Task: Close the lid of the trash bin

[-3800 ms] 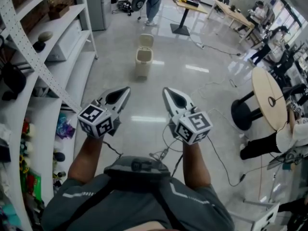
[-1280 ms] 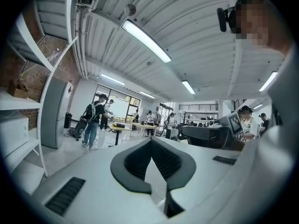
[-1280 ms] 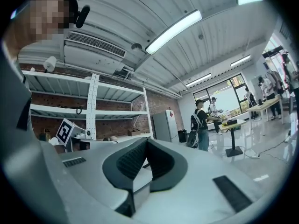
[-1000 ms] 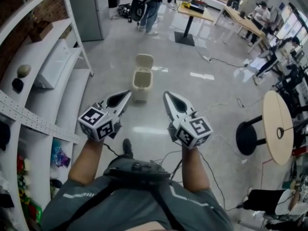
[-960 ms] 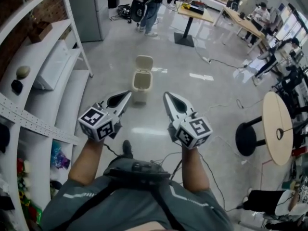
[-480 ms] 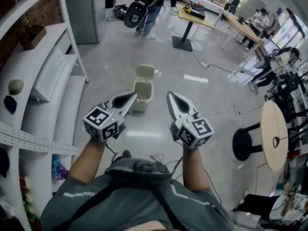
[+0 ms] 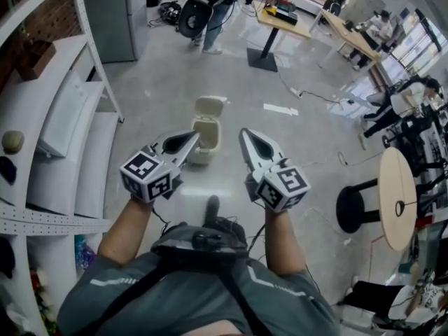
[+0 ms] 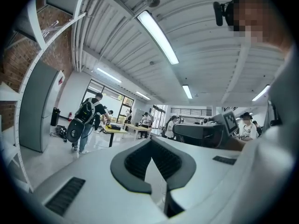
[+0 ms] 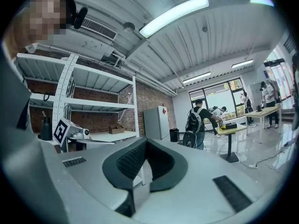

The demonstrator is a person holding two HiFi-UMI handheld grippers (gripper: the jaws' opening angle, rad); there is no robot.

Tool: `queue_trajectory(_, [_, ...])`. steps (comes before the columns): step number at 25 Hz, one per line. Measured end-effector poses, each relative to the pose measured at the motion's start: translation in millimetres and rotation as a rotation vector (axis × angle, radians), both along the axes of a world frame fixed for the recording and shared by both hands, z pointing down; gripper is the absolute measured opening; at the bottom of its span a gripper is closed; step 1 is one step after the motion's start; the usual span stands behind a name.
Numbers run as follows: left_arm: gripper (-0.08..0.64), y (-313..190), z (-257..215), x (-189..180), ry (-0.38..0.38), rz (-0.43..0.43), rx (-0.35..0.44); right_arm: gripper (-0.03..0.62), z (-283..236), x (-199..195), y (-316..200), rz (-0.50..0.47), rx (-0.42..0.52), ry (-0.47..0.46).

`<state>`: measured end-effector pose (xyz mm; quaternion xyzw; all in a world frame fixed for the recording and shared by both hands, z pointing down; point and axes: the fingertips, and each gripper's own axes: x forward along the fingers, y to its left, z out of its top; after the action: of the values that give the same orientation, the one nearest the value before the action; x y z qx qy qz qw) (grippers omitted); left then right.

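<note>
The small cream trash bin (image 7: pixel 204 140) stands on the shiny floor ahead of me, its lid (image 7: pixel 209 106) swung up and open behind it. My left gripper (image 7: pixel 189 138) is held out at waist height; its tip overlaps the bin's left side in the head view, well above the floor. Just right of the bin, my right gripper (image 7: pixel 245 134) is at the same height. Both are shut with nothing in them. The left gripper (image 8: pixel 150 143) and right gripper (image 9: pixel 145 142) views point up at the ceiling and far room, and the bin is outside them.
White shelving (image 7: pixel 63 138) runs along the left, with a grey cabinet (image 7: pixel 112 12) beyond. A round table (image 7: pixel 396 198) and black stool (image 7: pixel 355 207) stand at the right. A person with a backpack (image 7: pixel 203 5) stands by a desk (image 7: pixel 280 16). Cables (image 7: pixel 315 93) trail across the floor.
I have walked forward along the shelving; the bin has come from far ahead to just beyond the gripper tips. Both grippers stay shut and level in front of me.
</note>
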<state>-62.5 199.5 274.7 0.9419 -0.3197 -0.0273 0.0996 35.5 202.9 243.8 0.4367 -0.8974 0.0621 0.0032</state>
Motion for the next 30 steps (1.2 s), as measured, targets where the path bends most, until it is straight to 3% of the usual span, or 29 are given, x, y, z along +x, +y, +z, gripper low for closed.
queue_trajectory(4, [-0.003,-29,-3,6,-0.003,0.007,0.019,0.002,0,9,-33,-0.011,0.023,-0.017])
queue_trajectory(16, [-0.003,-185,-15,18,-0.034,-0.172,0.053,0.002,-8,43,-189,-0.085,0.051,-0.052])
queue_trajectory(23, [-0.002,-256,-18,38,-0.039,-0.204,0.030,0.002,-3,60,-265,-0.127,0.034,-0.075])
queue_trajectory(27, [-0.002,-282,-18,41,-0.077,-0.207,0.007,0.002,-9,61,-287,-0.145,0.032,-0.158])
queue_trajectory(30, [-0.002,-304,-18,36,-0.076,-0.206,0.003,0.002,1,56,-313,-0.133,0.014,-0.138])
